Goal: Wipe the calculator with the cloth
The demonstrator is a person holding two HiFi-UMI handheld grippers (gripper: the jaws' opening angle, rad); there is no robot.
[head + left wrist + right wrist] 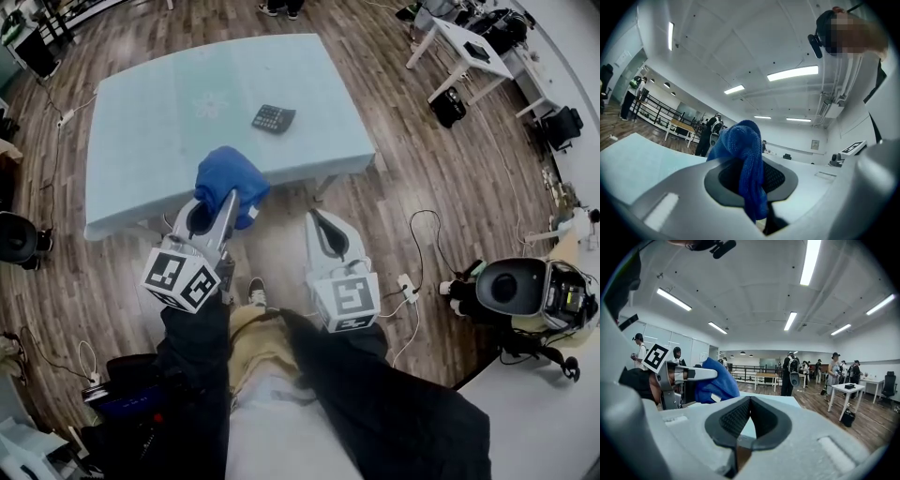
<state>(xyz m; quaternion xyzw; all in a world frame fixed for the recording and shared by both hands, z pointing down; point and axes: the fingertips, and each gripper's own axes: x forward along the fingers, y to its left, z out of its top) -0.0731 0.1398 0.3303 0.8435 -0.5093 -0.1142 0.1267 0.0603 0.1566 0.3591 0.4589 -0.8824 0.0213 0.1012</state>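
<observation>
Blue cloth point(221, 174) is pinched tight in our left gripper point(229, 202), our right gripper point(315, 223) is closed on nothing, and only the head view shows the black calculator point(273, 118) lying well ahead on the pale teal table point(150, 112), its key labels too small for us to read.

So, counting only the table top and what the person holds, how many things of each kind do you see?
calculator: 1
cloth: 1
tool: 2, the left tool and the right tool
total: 4
</observation>
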